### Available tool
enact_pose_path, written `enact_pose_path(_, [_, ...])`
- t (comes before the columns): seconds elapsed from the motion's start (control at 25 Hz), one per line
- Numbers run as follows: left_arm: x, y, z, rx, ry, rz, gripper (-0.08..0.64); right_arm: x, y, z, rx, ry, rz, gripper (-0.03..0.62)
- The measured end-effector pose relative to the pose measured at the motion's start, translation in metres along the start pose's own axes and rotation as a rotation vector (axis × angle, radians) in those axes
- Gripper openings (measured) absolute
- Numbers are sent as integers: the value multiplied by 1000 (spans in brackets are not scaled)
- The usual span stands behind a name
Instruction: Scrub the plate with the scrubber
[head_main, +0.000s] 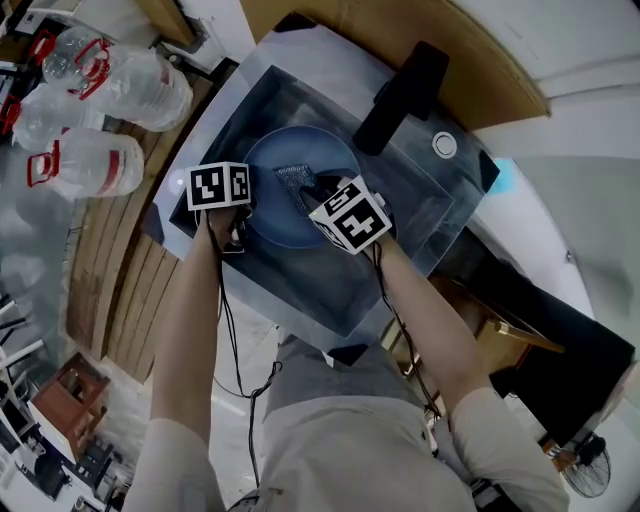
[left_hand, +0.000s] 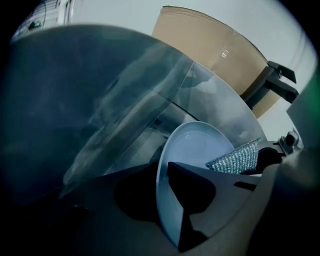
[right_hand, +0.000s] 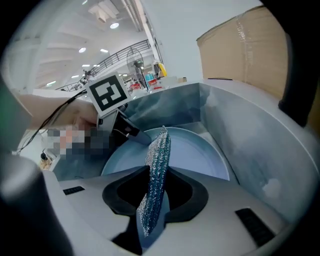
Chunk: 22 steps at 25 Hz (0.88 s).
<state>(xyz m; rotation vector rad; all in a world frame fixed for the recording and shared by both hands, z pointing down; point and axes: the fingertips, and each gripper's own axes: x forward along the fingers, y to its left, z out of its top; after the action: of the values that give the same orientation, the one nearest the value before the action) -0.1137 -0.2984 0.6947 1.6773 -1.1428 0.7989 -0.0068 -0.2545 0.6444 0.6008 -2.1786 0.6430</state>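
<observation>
A pale blue plate (head_main: 290, 160) stands tilted in the steel sink (head_main: 425, 215). My left gripper (head_main: 240, 215) is at the plate's left rim. In the left gripper view the plate (left_hand: 195, 145) has its rim between my left gripper (left_hand: 167, 176) and both jaws close on it. My right gripper (head_main: 312, 195) is over the plate's middle, shut on a silvery mesh scrubber (head_main: 297, 180). In the right gripper view the scrubber (right_hand: 159, 155) stands on edge between the jaws of my right gripper (right_hand: 155, 197), its tip just above the plate (right_hand: 200, 155).
A black faucet (head_main: 403, 95) reaches over the sink's far side, with a round button (head_main: 444, 146) next to it. Cardboard (right_hand: 245, 50) stands behind the sink. Several clear water bottles (head_main: 110, 90) lie at the left. The sink walls (right_hand: 250, 135) close in on the plate.
</observation>
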Motion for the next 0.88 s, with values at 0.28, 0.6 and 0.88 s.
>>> enact_pose_path(0.28, [3, -10, -1, 26, 14, -64, 66, 27, -7, 19, -259, 67, -138, 109])
enact_pose_path(0.6, [3, -6, -2, 6, 33, -94, 61, 61, -27, 36, -521, 117, -274, 107])
enact_pose_path(0.88, [5, -7, 0, 8, 26, -118, 62, 33, -79, 13, -561, 290, -453, 104])
